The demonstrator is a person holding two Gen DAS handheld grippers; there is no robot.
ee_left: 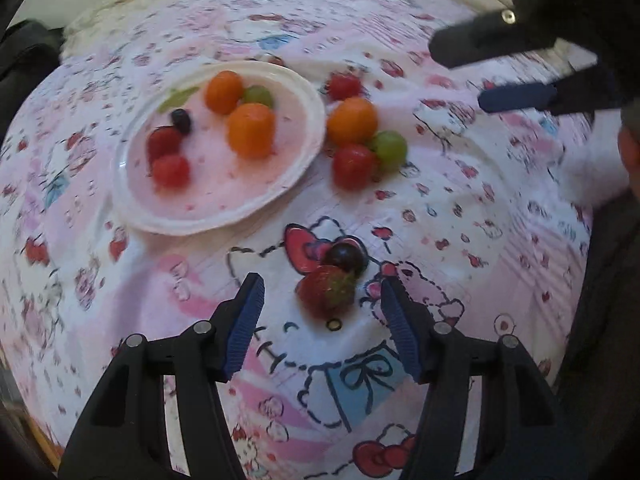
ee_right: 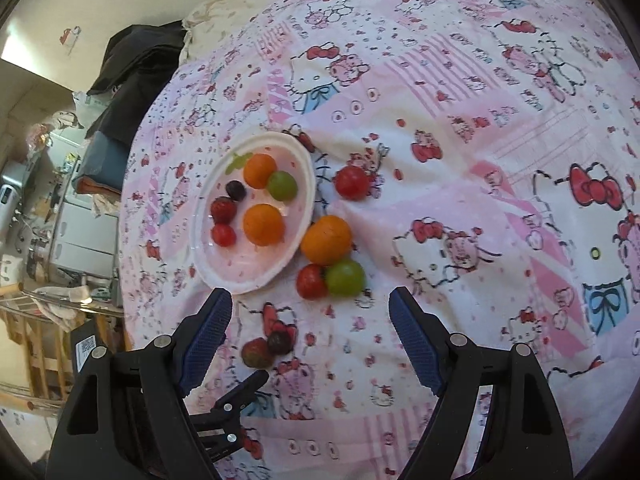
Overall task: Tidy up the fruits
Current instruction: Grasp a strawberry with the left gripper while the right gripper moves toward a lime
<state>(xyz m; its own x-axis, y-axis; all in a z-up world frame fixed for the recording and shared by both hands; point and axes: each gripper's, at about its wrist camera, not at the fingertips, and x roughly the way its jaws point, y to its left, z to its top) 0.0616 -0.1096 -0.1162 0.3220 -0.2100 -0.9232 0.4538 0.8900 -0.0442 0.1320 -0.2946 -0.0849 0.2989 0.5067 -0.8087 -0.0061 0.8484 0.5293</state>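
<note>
The left hand-held gripper (ee_left: 322, 300) points steeply down with its blue pads (ee_left: 248, 320) parted and nothing clamped; a strawberry (ee_left: 326, 295) lies between them on the cartoon-print sheet (ee_left: 460, 208), a dark grape (ee_left: 346, 258) touching its far side. The step in hand looks like picking up that strawberry. To do it well, the pads should settle evenly on both flanks, low enough to catch the widest part, and close gently, since the fruit is soft and the bedding yields beneath it. The grape sits so close that a skewed approach could knock it rolling.

The right hand-held gripper (ee_right: 310, 344) hangs released and empty, jaws wide, above the cloth near the loose cluster.

Beyond lies the white plate (ee_left: 304, 160), holding six fruits: two oranges (ee_left: 251, 130), two red ones that may be a strawberry and a tomato (ee_left: 171, 170), one green grape (ee_left: 259, 95), one dark grape (ee_left: 182, 120), plus a green leaf-like scrap (ee_left: 178, 98).

Off the plate, six remain: one orange (ee_left: 352, 120), one green grape (ee_left: 388, 150), two tomatoes (ee_left: 353, 166), with one (ee_left: 343, 86) apart near the rim, then the strawberry and dark grape by the left jaws.
</note>
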